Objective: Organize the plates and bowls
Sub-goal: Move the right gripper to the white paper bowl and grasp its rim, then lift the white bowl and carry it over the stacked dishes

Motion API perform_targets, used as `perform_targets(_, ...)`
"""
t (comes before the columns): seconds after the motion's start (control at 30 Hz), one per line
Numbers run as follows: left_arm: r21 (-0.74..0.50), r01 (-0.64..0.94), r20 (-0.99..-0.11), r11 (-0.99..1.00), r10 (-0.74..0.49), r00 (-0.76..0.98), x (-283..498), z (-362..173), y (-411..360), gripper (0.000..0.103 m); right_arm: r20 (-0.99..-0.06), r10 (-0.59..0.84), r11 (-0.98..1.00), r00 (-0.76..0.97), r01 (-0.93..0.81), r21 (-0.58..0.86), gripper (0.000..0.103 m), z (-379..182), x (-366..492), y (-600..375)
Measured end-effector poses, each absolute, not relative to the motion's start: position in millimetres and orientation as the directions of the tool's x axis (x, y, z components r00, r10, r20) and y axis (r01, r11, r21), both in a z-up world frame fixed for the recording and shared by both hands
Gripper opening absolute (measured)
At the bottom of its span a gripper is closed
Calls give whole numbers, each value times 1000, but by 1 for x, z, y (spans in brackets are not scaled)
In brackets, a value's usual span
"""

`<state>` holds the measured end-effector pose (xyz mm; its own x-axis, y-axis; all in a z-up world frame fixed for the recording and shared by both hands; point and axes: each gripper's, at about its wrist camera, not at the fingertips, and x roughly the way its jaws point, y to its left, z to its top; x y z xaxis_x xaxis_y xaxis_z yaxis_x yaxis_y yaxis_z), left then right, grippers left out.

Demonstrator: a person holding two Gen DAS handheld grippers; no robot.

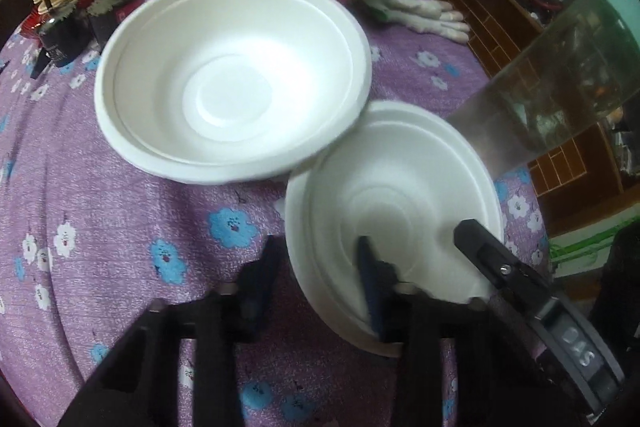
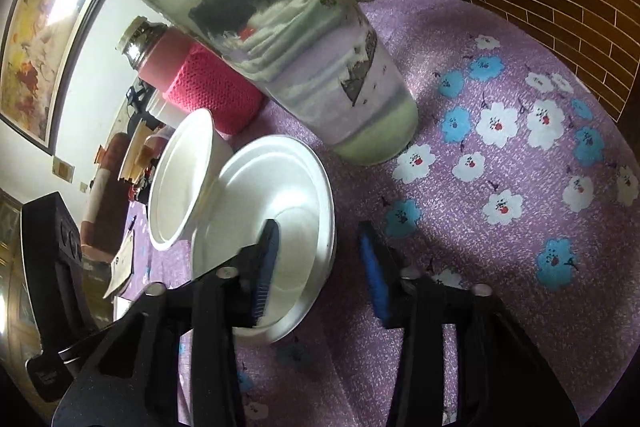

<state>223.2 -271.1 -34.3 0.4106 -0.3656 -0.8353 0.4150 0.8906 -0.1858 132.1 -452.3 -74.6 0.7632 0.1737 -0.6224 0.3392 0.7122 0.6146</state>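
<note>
Two white foam vessels on a table under a purple floral cloth (image 1: 100,207). The deeper bowl (image 1: 232,79) sat toward the middle of the table. The shallow dish (image 1: 394,203) lay nearer the table's edge, its far rim meeting the bowl's rim; whether the two actually touched could not be told.

The left gripper (image 1: 316,267) came in steeply from above and straddled the dish's near-left rim, one finger outside on the cloth and the other inside the well. Its jaws were released: a gap showed on each side of the thin wall.

The right gripper (image 2: 320,259) bracketed the opposite rim of the dish (image 2: 280,195) in the same way, one finger in the well and one on the cloth, and was likewise unclenched.

Taking the rim from two sides probably served to lift so light and flexible a dish level, without buckling it. The likely aim was to nest it with the bowl (image 2: 180,183), though nothing had yet left the cloth.

A tall glass bottle (image 2: 280,39) stood just beyond the dish, and a flask in a pink knitted sleeve (image 2: 212,95) behind the bowl. Both crowded the path and could be knocked.
</note>
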Motion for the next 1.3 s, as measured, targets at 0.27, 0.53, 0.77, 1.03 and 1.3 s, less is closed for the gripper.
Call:
perform_targets(0.27, -190, 439, -829, 878, -383, 408, 217, -34, -269, 16, -640, 149, 729, 754, 353, 587, 9, -74, 129, -446)
perform_targets(0.53, -218, 441, -819, 870, -409, 402, 192, -28, -248, 16, -648, 139, 758, 749, 341, 557, 9, -56, 101, -431)
perform_targets(0.77, -229, 428, -790, 874, -424, 442, 149, -21, -206, 16, -621, 142, 804, 771, 277, 527, 9, -32, 57, -388)
perform_targets(1.03, -205, 381, -737, 901, -399, 545, 102, -7, -136, 16, -588, 225, 838, 777, 153, 523, 9, -13, 25, -318)
perform_targets(1.3, -199, 267, -672, 943, -330, 663, 59, 8, -45, 16, -553, 333, 867, 764, -17, 499, 10, 4, 14, -231)
